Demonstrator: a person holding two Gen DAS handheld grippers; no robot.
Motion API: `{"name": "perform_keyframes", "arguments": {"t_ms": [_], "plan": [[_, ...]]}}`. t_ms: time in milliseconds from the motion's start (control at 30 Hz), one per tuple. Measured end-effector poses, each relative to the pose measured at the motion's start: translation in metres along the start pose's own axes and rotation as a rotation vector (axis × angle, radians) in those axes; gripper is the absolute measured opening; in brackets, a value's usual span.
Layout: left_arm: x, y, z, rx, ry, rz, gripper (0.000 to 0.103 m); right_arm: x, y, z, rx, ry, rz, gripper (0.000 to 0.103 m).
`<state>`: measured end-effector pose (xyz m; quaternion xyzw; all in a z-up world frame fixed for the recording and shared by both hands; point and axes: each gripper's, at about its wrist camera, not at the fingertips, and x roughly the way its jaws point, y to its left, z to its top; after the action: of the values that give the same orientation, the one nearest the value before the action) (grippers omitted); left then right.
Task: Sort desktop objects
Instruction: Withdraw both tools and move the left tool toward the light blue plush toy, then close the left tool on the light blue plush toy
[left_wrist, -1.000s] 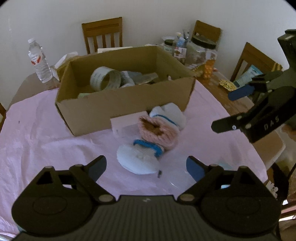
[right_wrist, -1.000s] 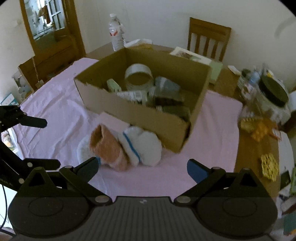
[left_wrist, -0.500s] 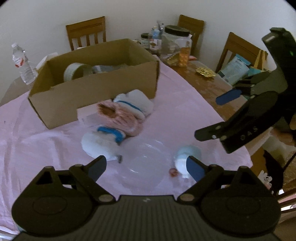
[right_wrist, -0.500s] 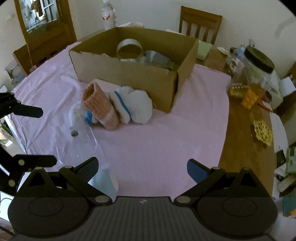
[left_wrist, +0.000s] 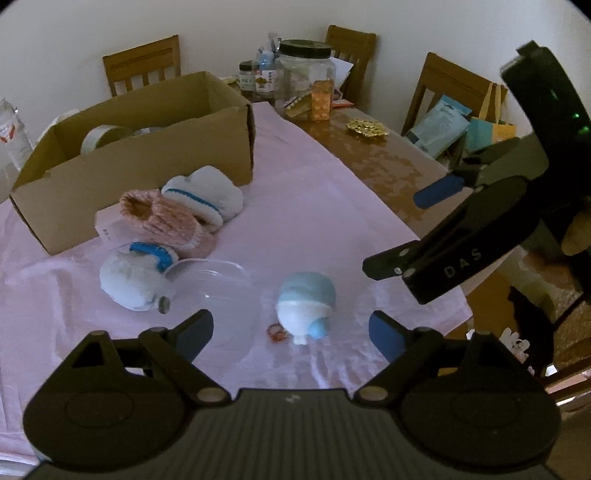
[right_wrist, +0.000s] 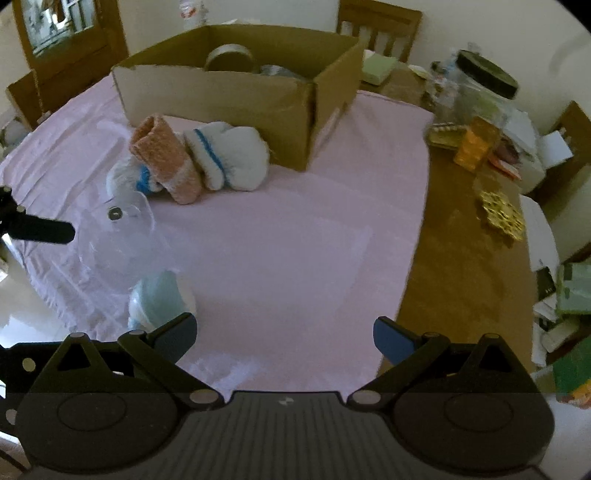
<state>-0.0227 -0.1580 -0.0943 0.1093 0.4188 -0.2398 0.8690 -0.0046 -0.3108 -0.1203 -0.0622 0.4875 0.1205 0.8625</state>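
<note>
Left hand-held gripper (left_wrist: 291, 328): jaws spread wide and closing slightly, nothing pressed between the pads. The blue-and-white rolled sock (left_wrist: 306, 308) is lying on the worktop (left_wrist: 314, 206) just beyond and between its fingertips, a little right of centre. Its long axis is running near-to-far, white end toward the gripper. A small reddish ring-like item (left_wrist: 276, 331) is lying just beside the sock's near end, on its left; too small to identify.

Right hand-held gripper (right_wrist: 284, 332): released, jaws wide, holding nothing. In its own view the same sock is sitting at its left fingertip, partly hidden behind it. Judgement: the left gripper is the better placed of the two, since the sock is already lined up between its fingers.

Farther out: a clear plastic dish (left_wrist: 207, 277) with a coin-like disc (left_wrist: 163, 305) at its left edge, then a heap of fluffy socks (left_wrist: 177, 218) (white-and-blue, pink), touching one another. Farthest, the cardboard box (left_wrist: 147, 155), already holding some items.

Change against the earlier frames: a second ago the heap and box were filling the left view and this sock was not showing; now it is lying between the fingertips, and the box is sitting farther off.
</note>
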Motion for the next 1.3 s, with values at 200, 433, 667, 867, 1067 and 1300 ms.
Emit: {"name": "perform_keyframes", "arguments": {"t_ms": [200, 433, 667, 867, 1067, 1300], "plan": [[0.011, -0.012, -0.004, -0.017, 0.002, 0.021, 0.081, -0.003, -0.011, -0.019, 0.045, -0.011, -0.011, 0.103], [0.028, -0.026, -0.006, -0.013, 0.012, 0.039, 0.068, -0.006, -0.020, -0.032, 0.052, -0.011, -0.001, 0.103], [0.040, -0.024, -0.002, -0.024, 0.004, 0.058, 0.065, -0.008, -0.018, -0.032, 0.038, -0.026, 0.020, 0.103], [0.049, -0.019, 0.000, -0.060, 0.012, 0.049, 0.054, -0.012, -0.018, -0.029, 0.026, -0.037, 0.027, 0.103], [0.056, -0.015, 0.000, -0.081, 0.018, 0.042, 0.045, -0.013, -0.019, -0.028, 0.020, -0.039, 0.027, 0.103], [0.052, -0.012, 0.002, -0.092, 0.007, 0.017, 0.044, -0.013, -0.018, -0.025, -0.002, -0.033, 0.024, 0.103]]}}
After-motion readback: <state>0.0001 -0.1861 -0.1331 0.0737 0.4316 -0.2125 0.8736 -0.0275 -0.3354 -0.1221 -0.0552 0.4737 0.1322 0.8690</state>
